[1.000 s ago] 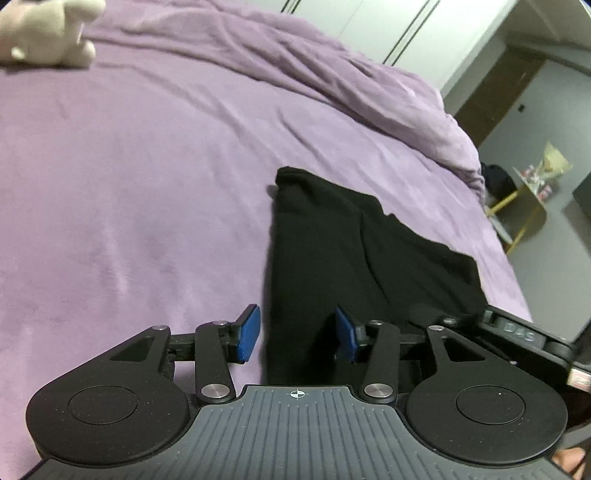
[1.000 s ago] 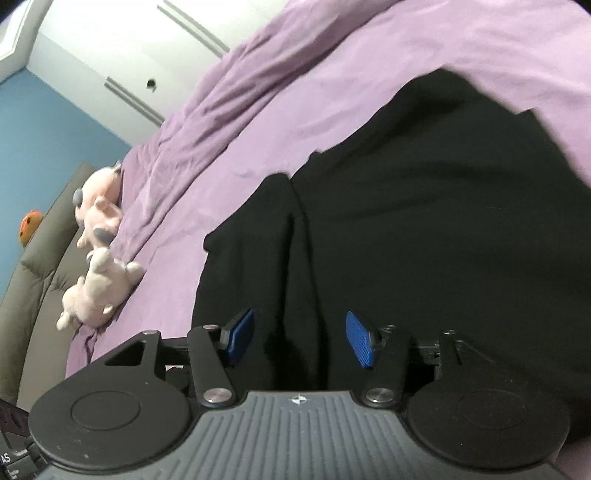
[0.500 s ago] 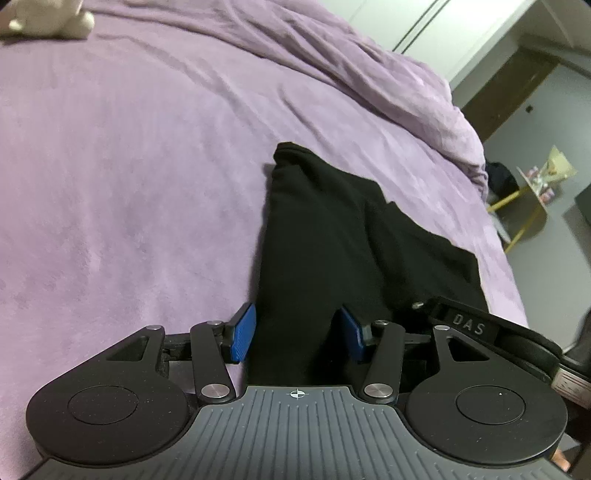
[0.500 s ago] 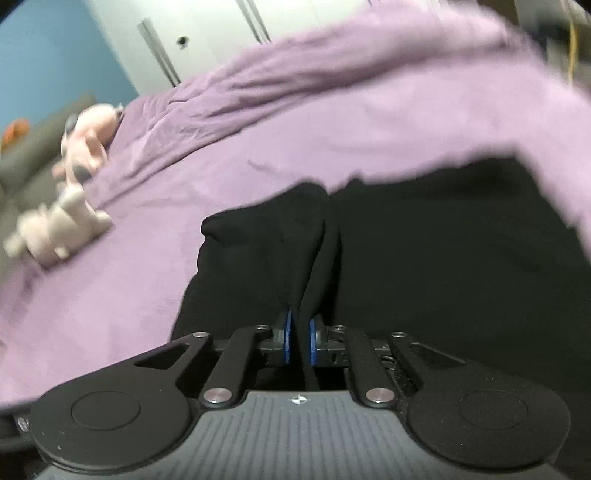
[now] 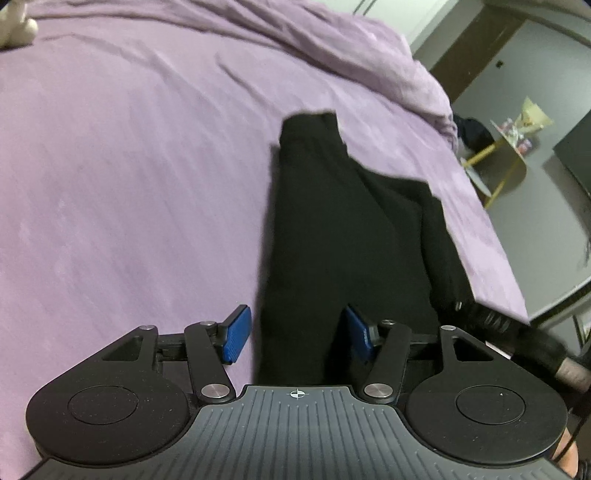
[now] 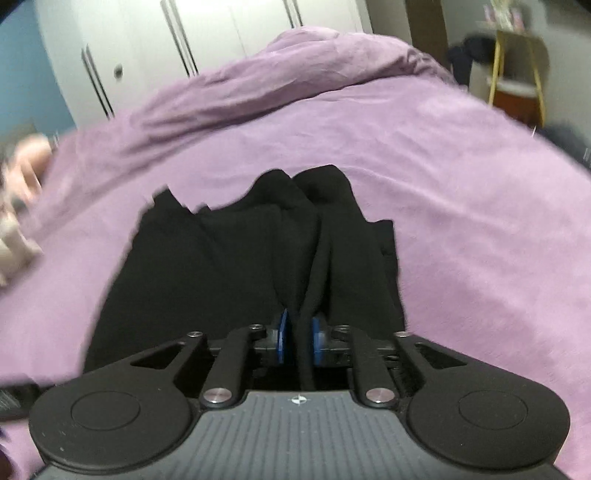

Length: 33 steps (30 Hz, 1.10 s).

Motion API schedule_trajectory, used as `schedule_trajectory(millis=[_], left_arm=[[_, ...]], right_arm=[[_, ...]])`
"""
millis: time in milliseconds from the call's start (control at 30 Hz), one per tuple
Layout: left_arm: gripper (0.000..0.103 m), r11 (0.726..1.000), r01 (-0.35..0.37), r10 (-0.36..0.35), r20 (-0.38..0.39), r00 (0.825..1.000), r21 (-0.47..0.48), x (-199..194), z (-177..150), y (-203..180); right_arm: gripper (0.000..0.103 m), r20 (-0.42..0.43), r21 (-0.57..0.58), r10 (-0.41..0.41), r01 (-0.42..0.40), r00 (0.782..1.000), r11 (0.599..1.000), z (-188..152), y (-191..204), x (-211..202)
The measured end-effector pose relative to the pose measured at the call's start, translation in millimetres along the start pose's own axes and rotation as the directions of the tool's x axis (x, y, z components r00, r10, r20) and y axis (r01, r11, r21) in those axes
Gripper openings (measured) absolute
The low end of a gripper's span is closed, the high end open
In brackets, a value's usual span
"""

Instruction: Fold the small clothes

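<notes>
- The soft toy sits far off to the left of the black garment, way up the purple blanket.
- The black garment is the thing to fold. It lies on the purple blanket, long and bunched, with one end pointing away from the person.
- The left gripper hangs over the near left edge of the black garment. Its blue pads are wide apart — they hold nothing, and that edge of the cloth runs between them.
- The right gripper is on the near right part of the black garment. Its blue pads are squeezed together on a thick ridge of the cloth, which stands up between them.
- To the right of the black garment, past the edge of the bed, stands a yellow side table.
- What could go wrong: only one side is held. I think that if the right gripper pulls or lifts now, the loose left side may drag and crumple — the fold would come out crooked.
- The pinched ridge looks thick, so some layers could slip out.
</notes>
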<state>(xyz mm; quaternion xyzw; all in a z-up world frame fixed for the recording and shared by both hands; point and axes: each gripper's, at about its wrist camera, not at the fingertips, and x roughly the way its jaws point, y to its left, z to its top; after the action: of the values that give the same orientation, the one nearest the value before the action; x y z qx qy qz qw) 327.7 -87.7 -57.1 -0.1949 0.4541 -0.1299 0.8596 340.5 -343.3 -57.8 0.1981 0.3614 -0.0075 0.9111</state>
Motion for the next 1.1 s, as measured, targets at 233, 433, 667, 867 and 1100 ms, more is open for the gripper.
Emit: schedule_trajectory(millis=[233,433,667,867,1100], left_arm=[[0.061,1.0,-0.012,0.012,-0.013,1.0,0.001,4,-4,-9],[0.061,0.998,-0.02,0.021,-0.003,1.0,0.059,-6,-9,-20],[0.06,0.992,0.024,-0.017,-0.061,0.998,0.122,0,-22,-33],[0.06,0.977,0.034,-0.022,-0.06,0.998,0.209,-6,-34,-34],[0.061,0.993,0.047,-0.041,-0.054,0.998,0.112,0,-34,-34]], right_arm=[[0.008,-0.014,-0.057,-0.019,0.019,1.0,0.998,3,22,15],[0.008,0.143,-0.157,-0.222,0.244,0.964,0.957,6,22,-10],[0.01,0.104,-0.185,-0.23,0.246,0.968,0.952,2,2,-9],[0.042,-0.008,-0.016,0.039,-0.04,0.999,0.999,-7,-41,-48],[0.017,-0.045,-0.087,0.043,-0.047,0.998,0.995,-29,-34,-65]])
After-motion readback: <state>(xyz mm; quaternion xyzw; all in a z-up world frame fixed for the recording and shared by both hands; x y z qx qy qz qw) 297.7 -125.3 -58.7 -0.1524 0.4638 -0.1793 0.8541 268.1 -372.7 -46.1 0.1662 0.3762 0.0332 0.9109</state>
